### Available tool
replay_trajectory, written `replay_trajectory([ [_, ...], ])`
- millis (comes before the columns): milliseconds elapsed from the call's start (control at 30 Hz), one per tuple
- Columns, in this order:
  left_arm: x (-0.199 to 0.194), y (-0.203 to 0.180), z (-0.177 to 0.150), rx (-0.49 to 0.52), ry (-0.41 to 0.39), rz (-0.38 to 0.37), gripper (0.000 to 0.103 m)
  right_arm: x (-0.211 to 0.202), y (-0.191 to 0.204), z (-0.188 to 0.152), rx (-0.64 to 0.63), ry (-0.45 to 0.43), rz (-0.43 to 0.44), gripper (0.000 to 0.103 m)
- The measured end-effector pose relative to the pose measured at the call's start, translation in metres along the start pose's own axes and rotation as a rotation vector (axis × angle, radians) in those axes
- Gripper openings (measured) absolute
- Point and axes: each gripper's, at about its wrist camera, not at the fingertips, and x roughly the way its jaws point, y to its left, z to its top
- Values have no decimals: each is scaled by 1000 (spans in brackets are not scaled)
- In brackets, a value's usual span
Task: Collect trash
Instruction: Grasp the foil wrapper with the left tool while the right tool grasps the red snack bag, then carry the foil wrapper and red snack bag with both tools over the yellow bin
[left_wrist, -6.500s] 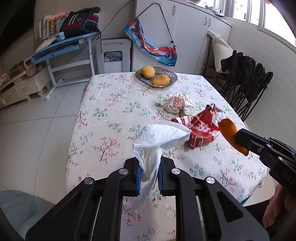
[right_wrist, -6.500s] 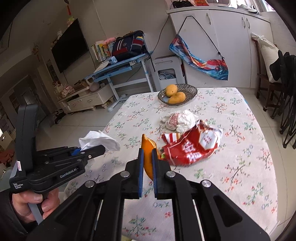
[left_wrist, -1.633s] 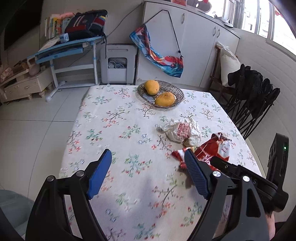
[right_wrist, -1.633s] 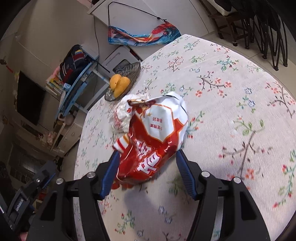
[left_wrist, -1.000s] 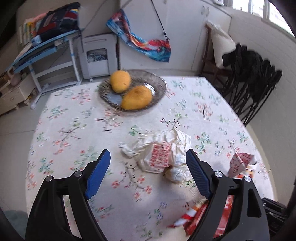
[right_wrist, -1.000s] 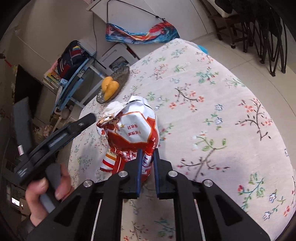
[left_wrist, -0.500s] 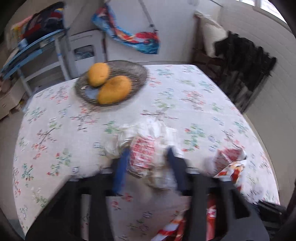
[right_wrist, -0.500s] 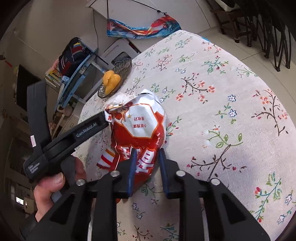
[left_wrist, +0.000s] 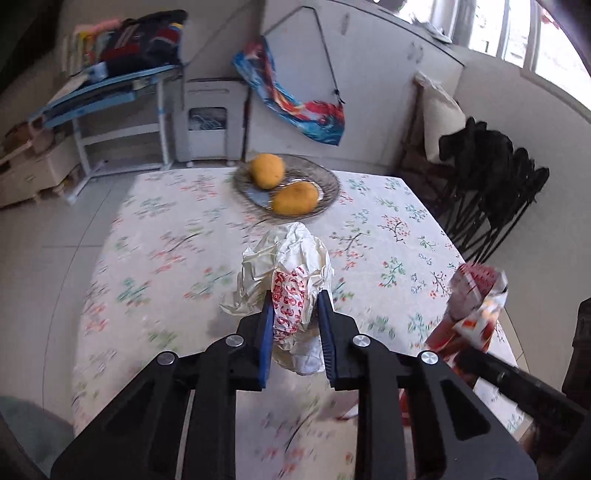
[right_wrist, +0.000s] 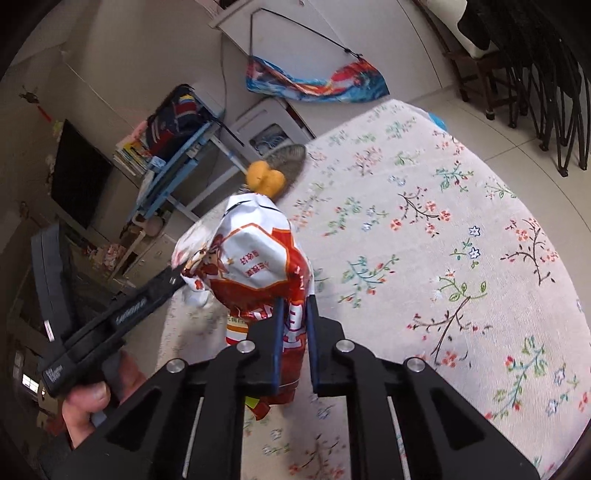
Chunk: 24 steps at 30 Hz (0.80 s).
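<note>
A crumpled white wrapper with red print (left_wrist: 288, 258) sits between the blue pads of my left gripper (left_wrist: 295, 299), whose jaws are closing and pressing on it just above the floral tablecloth (left_wrist: 166, 229). My right gripper (right_wrist: 295, 306) is closing tight on the lower part of a red and white snack bag (right_wrist: 258, 258), held upright off the table. The same bag (left_wrist: 476, 291) shows at the right edge of the left wrist view. The white wrapper (right_wrist: 192, 295) peeks out behind the bag, by the left gripper's tip.
A grey bowl (left_wrist: 325, 181) with two yellow fruits (left_wrist: 266, 170) stands at the table's far end. Dark folding chairs (left_wrist: 491, 184) line the right side. A blue desk (left_wrist: 110, 85) and white cabinets stand beyond. A hand (right_wrist: 88, 402) holds the left gripper.
The left gripper went from wide open around the white wrapper to clamped on it and drew back with it. The right gripper kept the red bag and rose a little.
</note>
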Motion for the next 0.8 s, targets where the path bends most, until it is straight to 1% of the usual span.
replay_trajectory([
  [67,-14,9,-8,-18,-9,6,22,-7,2,-4,0,-12,12,12],
  [200,-41,14,-26,-25,-35,44,22,-23,4,-14,-2,-33,37,12],
  [467,-87,15,-67,-3,-68,129,22,-43,1,-31,15,-49,60,12],
  [667,-110,15,-92,14,-83,159,22,-50,3,-45,2,-39,75,12],
  [800,-123,13,-105,16,-93,163,22,-58,8,-53,-22,-41,81,12],
])
